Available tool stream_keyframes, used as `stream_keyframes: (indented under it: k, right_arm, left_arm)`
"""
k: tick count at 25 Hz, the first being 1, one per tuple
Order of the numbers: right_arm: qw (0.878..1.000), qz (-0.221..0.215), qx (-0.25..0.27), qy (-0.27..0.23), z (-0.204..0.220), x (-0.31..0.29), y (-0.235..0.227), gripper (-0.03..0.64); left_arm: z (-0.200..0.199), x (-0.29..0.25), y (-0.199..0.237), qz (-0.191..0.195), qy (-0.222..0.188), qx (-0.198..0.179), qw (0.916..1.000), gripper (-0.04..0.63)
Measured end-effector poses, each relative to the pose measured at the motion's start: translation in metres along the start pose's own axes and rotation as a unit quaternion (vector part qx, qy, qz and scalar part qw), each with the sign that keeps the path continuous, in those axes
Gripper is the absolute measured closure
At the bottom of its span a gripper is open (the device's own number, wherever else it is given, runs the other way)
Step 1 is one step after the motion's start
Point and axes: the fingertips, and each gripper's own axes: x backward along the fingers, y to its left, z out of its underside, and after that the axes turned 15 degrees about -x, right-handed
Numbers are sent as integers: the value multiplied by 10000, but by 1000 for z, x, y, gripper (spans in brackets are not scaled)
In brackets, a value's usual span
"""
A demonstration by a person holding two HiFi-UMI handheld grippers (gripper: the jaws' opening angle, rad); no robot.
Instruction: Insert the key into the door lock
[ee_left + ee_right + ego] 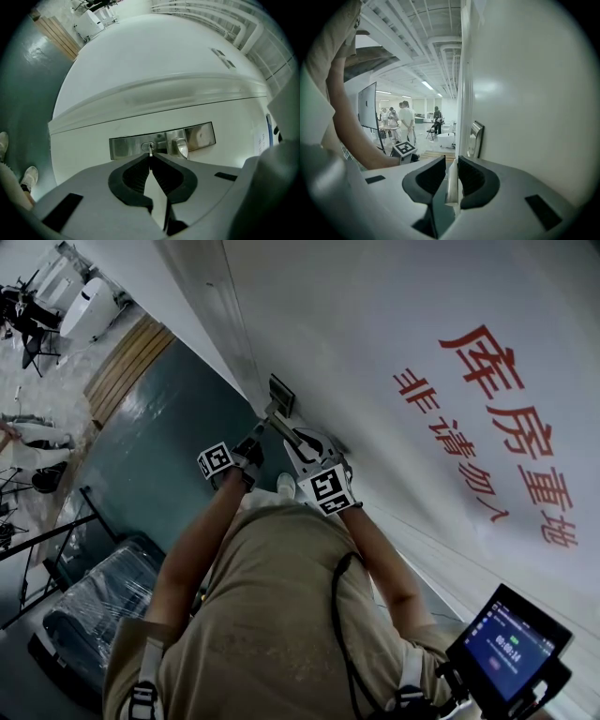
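The left tongs (150, 158) are closed on the key (150, 151), and its tip stands at the keyhole (147, 146) in the steel lock plate (124, 146). I cannot tell if it is already a little inside. To do this step well, I think the person should bring the blade in one line with the slot and push straight, gently, rolling the wrist a little if it catches. The door handle (180, 146) sits on the same plate, just beside the keyhole, so the tongs should not knock it. The left forearm (197, 535) reaches forward to the plate, with the tongs almost level. The right tongs (451, 165) hang near the plate, along the door (534, 93), with jaws slightly apart and gripping nothing I can name.
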Motion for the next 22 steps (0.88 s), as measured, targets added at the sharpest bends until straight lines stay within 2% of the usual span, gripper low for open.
stream_keyframes:
  k: [5, 22]
  right_arm:
    - [10000, 24, -79, -10, 3, 4, -3, 526]
    - [9996, 1, -291, -15, 12, 10, -1, 526]
  left_arm:
    - [1, -7, -3, 36, 74, -158, 9998, 560]
    - [-1, -16, 4, -103, 78, -196, 9997, 560]
